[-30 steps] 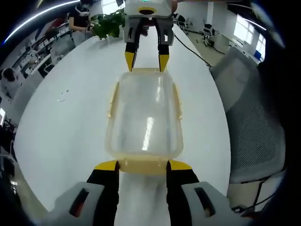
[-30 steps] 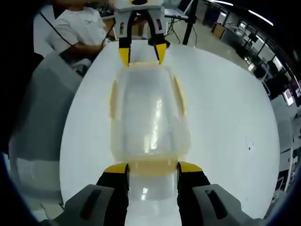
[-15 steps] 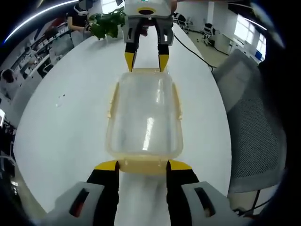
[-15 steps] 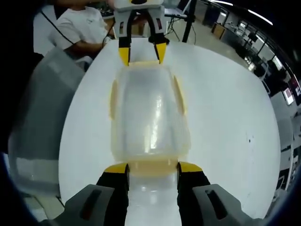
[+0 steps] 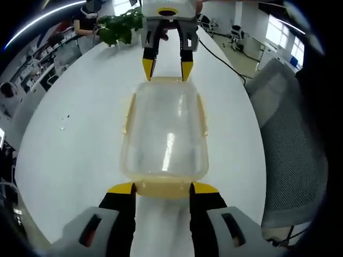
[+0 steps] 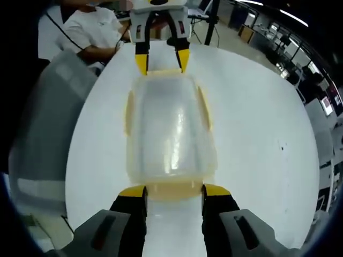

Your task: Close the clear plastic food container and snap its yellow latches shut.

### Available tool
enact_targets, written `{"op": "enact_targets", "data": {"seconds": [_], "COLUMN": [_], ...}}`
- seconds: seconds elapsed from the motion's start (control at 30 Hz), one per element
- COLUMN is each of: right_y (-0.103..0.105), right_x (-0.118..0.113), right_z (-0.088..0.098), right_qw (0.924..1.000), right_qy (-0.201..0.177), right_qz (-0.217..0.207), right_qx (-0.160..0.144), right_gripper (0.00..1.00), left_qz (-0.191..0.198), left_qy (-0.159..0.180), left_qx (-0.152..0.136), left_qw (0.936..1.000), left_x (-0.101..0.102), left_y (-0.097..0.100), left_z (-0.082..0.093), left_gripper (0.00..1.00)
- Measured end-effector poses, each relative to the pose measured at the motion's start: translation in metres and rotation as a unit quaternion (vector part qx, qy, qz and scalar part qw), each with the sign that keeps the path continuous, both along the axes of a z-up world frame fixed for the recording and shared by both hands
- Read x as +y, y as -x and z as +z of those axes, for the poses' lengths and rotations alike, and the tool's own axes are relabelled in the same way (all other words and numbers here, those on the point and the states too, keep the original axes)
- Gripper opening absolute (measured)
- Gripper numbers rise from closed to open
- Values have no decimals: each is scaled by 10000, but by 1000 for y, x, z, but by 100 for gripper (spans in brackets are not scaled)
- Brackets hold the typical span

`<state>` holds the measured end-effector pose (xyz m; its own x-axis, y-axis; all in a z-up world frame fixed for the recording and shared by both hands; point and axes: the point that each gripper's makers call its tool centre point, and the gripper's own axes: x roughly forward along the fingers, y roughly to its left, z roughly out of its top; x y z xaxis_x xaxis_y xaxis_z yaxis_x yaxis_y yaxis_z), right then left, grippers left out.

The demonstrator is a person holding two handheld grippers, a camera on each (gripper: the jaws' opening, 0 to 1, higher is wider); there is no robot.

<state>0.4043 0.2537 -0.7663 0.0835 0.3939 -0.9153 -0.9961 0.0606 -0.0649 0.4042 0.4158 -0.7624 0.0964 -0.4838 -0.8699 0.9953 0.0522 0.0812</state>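
Since a second ago the clear plastic food container [image 5: 165, 134] and both grippers have kept their places; only the background has slid slightly, the potted plant [image 5: 119, 25] drifting a little in the left gripper view as the cameras shifted.

Taking the container as the landmark: it sits lid-on upon the white table [image 5: 75, 139], roughly at the table's middle. At its near end in the left gripper view, the left gripper [image 5: 162, 188] has its two yellow-tipped jaws spread apart, one at each corner of the near yellow latch [image 5: 162, 188], gripping nothing. Along the container's long sides lie the side latches [image 5: 202, 115], flat against the walls. At its far end the right gripper [image 5: 166, 68] stands with jaws likewise parted astride the far latch.

Beside the container, off the table's edge, is a grey mesh chair [image 5: 292, 134]. In the right gripper view, a person in a white shirt [image 6: 88, 33] sits beyond the container's far end.
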Motion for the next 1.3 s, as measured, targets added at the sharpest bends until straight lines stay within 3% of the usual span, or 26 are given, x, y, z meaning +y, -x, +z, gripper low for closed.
{"op": "enact_targets", "data": {"seconds": [0.63,1.3], "right_y": [-4,1], "right_x": [-30,-43], "right_z": [-3,-5], "right_qw": [9999,9998], "right_qy": [109,164], "right_qz": [-12,-83], "right_qx": [-77,-31], "right_gripper": [39,39], "left_qz": [-31,-106], "left_qy": [43,100], "left_qx": [-43,17], "left_qw": [10000,9999], "left_x": [-31,-43], "left_y": [-2,-1], "left_z": [1,-5], "left_gripper": [38,38]}}
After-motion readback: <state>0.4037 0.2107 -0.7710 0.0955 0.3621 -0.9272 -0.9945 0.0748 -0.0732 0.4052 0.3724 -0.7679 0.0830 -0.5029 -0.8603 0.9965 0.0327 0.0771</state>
